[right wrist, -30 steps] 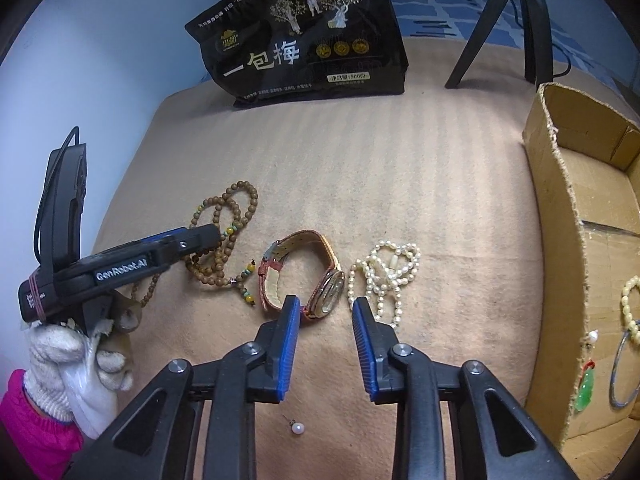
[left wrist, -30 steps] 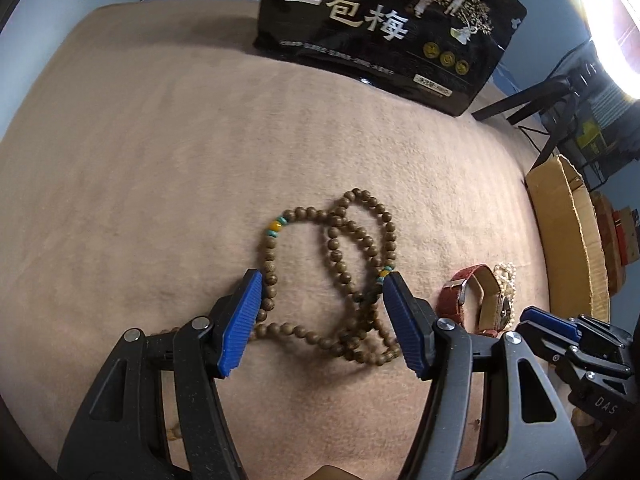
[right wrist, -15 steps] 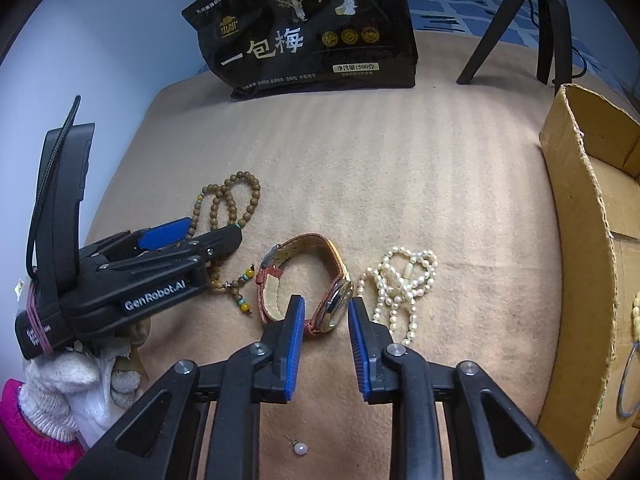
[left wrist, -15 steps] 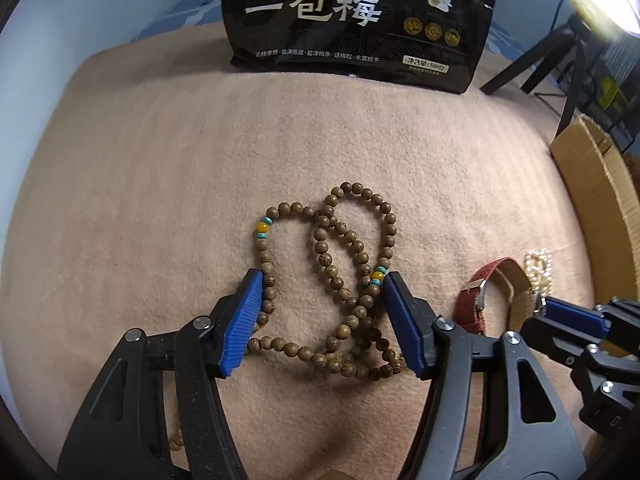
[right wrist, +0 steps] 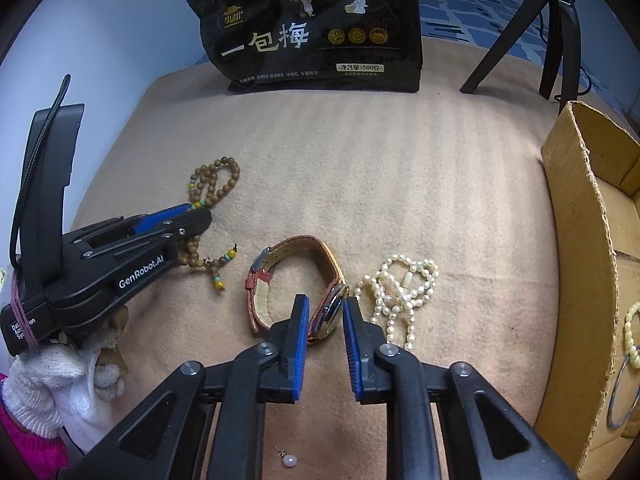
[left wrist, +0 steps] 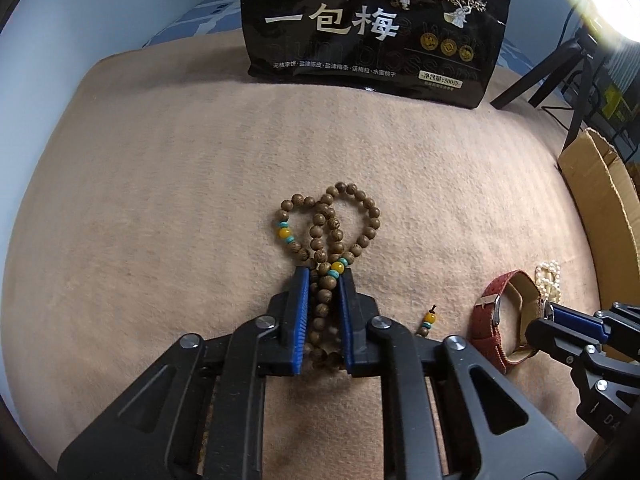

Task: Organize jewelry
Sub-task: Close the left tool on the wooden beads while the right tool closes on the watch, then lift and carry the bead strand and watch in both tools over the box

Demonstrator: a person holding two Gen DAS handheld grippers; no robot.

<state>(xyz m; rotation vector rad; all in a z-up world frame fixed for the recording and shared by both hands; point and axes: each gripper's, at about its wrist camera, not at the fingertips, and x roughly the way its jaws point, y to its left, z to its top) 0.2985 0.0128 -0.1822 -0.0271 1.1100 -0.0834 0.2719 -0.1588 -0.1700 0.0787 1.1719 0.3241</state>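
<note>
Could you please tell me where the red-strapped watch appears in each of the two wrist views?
Left wrist view: the watch lies at lower right, beside the right gripper.
Right wrist view: the watch sits at centre, its case between the right gripper's pads.
Shared landmark: the black snack bag at the blanket's far edge.

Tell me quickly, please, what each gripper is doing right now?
Left gripper: closed on the wooden bead necklace.
Right gripper: closed around the watch face.
</note>
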